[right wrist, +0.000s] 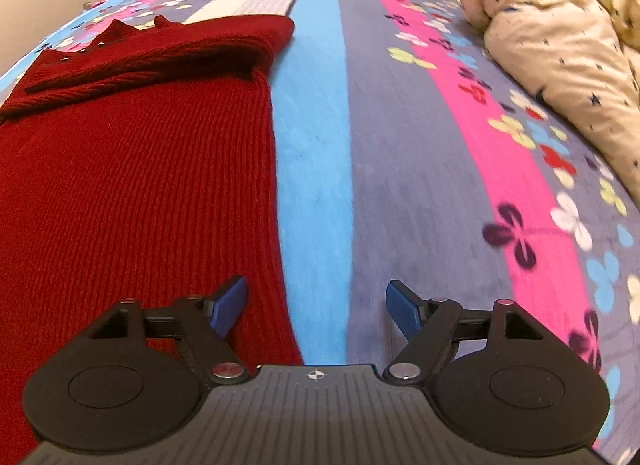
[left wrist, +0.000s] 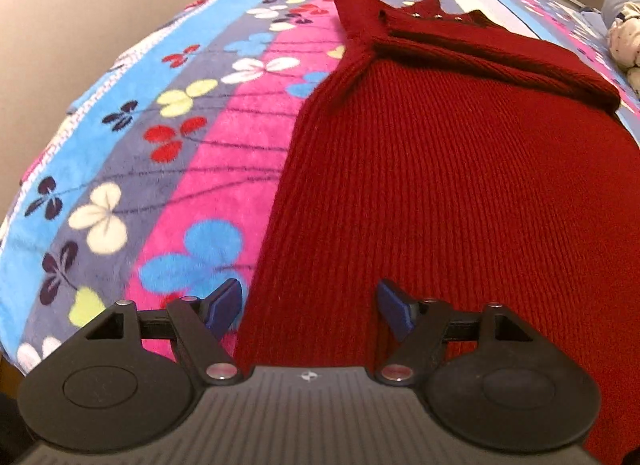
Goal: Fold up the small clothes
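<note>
1. Nearest, our left gripper (left wrist: 310, 307) and right gripper (right wrist: 316, 309) hung spread and empty at the near corners of the dark red ribbed-knit sweater (left wrist: 440, 185).
2. It lay flat on the striped floral fleece blanket (left wrist: 140, 145), sleeves folded across the far end; we judged it soft, limp and moderately heavy, best pinched at the hem corners.
3. Only the right view showed the cream star-printed quilt (right wrist: 560, 45).
</note>
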`<state>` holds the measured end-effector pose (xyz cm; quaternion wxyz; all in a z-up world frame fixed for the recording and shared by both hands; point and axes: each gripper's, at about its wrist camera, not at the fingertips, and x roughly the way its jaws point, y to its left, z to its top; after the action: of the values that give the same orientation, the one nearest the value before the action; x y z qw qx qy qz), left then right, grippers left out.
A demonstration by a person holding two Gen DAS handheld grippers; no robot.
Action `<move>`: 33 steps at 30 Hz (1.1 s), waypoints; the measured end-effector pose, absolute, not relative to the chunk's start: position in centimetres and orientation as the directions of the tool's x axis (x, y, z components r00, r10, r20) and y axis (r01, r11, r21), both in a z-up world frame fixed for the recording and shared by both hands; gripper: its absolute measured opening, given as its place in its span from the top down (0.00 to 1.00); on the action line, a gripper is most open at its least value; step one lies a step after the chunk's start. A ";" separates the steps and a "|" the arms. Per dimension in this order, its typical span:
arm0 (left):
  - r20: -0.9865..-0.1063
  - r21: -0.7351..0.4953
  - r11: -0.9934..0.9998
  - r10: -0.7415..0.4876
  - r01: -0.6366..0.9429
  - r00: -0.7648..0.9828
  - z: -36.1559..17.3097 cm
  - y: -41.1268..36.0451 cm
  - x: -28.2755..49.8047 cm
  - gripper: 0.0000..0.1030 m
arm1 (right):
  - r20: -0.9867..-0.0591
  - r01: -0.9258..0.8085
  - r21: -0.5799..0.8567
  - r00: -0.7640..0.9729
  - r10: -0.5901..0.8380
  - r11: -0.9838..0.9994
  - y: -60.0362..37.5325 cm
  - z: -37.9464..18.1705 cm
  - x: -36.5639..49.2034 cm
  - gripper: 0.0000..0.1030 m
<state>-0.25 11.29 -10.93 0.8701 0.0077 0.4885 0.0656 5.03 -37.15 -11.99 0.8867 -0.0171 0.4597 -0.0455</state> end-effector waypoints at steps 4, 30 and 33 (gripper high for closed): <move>-0.862 0.051 0.995 0.090 -0.090 0.498 -11.0 11.3 -0.9 0.22 | -0.822 0.104 -0.054 0.560 -0.104 0.993 -37.2 -12.1 3.5 0.25; -0.819 -0.081 0.992 -0.013 -0.093 0.573 -11.7 13.0 -4.3 0.21 | -0.777 0.260 0.169 0.629 -0.034 0.951 -39.1 -13.8 -5.4 0.19; -0.818 -0.085 0.991 -0.009 -0.105 0.575 -11.8 13.0 -4.1 0.21 | -0.773 0.259 0.168 0.634 -0.036 0.951 -39.1 -13.8 -5.6 0.19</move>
<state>-4.11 13.01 -11.84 0.8853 -0.0619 0.4601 0.0273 -5.57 -39.07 -13.80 0.8941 0.1326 0.4198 -0.0825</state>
